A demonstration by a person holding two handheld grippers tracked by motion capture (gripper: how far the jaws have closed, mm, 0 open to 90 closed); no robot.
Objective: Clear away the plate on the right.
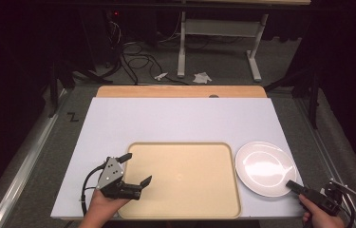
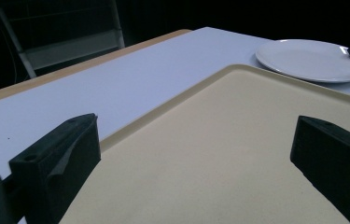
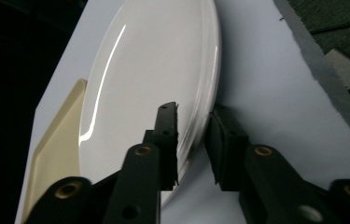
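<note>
On the white table (image 1: 175, 121), the left gripper (image 1: 135, 169) sat at the near-left corner of the beige tray (image 1: 185, 178), its jaws spread wide apart and holding nothing, one jaw beyond the tray's left rim and the other above the tray's bare floor. Just beside the tray's right edge lay the white plate (image 1: 264, 167), flat on the table. At the plate's near-right rim, the right gripper (image 3: 193, 140) had its jaws closed most of the way around the rim, one above and one below it.
</note>
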